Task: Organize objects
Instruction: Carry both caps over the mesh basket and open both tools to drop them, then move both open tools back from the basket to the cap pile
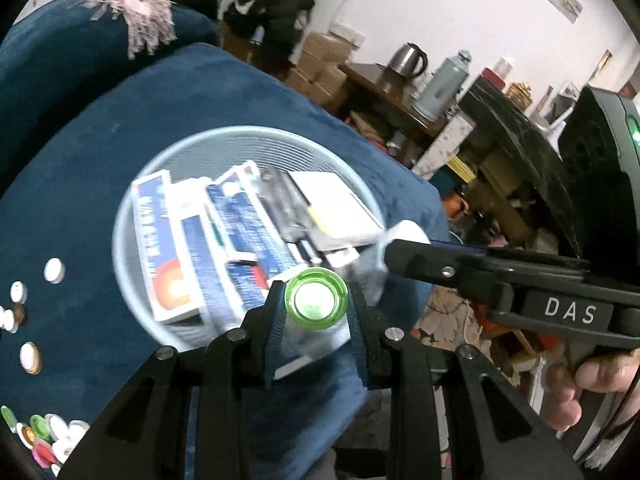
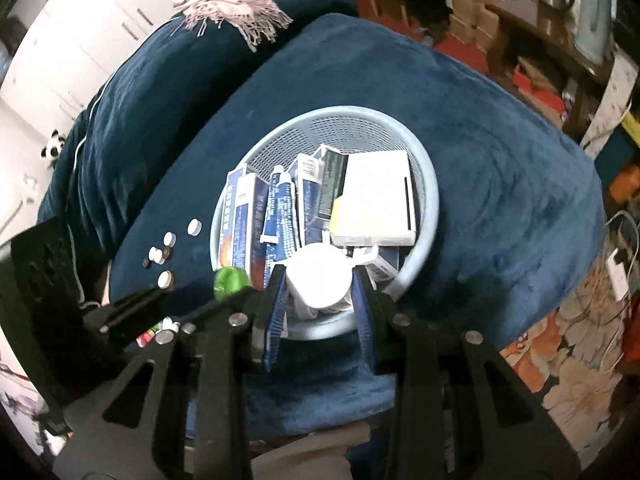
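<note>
The right gripper (image 2: 320, 280) is clamped on a white round-capped plastic bottle (image 2: 318, 282), held over the near rim of a pale blue perforated plastic basket (image 2: 430, 184). The basket sits on a dark blue plush cushion (image 2: 500, 168) and holds blue-and-white cartons (image 2: 242, 216), a blue tube (image 2: 280, 208) and a flat white box (image 2: 378, 200). Small round caps (image 2: 194, 227) lie on the cushion left of the basket. A green bottle cap (image 2: 230, 282) shows at the left gripper (image 2: 224, 292).

I see a fringed scarf (image 2: 236, 4) draped on the blue sofa back (image 2: 132, 92). Behind, a steel kettle (image 1: 408, 60) and grey flask (image 1: 444, 84) stand on a wooden table (image 1: 380, 84). Cardboard boxes (image 1: 320, 64) are stacked by the wall. Floral floor (image 2: 576, 364) at lower right.
</note>
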Tool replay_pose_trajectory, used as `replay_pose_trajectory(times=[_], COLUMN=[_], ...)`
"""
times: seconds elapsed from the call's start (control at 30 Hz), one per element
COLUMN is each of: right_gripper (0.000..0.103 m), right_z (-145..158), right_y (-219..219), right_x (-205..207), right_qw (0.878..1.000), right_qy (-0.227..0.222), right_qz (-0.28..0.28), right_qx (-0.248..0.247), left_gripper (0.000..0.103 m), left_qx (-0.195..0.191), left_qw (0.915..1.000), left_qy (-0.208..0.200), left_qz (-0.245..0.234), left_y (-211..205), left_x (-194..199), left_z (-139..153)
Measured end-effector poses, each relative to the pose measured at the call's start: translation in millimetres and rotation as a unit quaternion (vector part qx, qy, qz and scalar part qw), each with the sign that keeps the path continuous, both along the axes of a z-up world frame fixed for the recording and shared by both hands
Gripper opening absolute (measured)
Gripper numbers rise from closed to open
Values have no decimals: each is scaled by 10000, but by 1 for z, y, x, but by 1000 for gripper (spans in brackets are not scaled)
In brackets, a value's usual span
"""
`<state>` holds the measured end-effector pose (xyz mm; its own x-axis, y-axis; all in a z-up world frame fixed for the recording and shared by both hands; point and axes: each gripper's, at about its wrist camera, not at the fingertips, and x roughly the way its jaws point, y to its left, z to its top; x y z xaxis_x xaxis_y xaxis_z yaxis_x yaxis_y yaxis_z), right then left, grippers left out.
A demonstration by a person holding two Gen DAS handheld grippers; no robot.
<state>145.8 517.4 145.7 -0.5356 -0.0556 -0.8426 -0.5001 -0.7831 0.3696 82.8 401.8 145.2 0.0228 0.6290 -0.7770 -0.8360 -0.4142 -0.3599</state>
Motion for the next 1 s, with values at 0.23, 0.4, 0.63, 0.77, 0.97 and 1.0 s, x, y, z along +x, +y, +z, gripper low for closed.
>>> replay_pose_trajectory(times=[0.23, 0.4, 0.63, 0.77, 0.97, 1.0], right_gripper=[56, 80, 99, 99, 99, 99], right_z=[-14, -8, -5, -6, -5, -6], right_y=[20, 19, 11, 9, -1, -2], right_x=[6, 14, 18, 18, 15, 15], right_qw=[9961, 9979, 9979, 9977, 9976, 9976], right_qy=[227, 121, -285, -376, -456, -473], right_qz=[-392, -526, -489, -457, -367, -348], right_qx=[-752, -371, 319, 341, 370, 371], left_gripper=[90, 93, 98, 99, 99, 99], left_qx=[-177, -79, -198, -238, -221, -218], left_qw=[9997, 9983, 9960, 9954, 9949, 9949], left_qy=[-44, 62, 289, 334, 331, 336], left_qz=[191, 568, 823, 869, 922, 925], left_y=[5, -16, -33, -38, -45, -45], left_x=[-7, -23, -32, -33, -35, -35], left_z=[-10, -2, 2, 2, 6, 7])
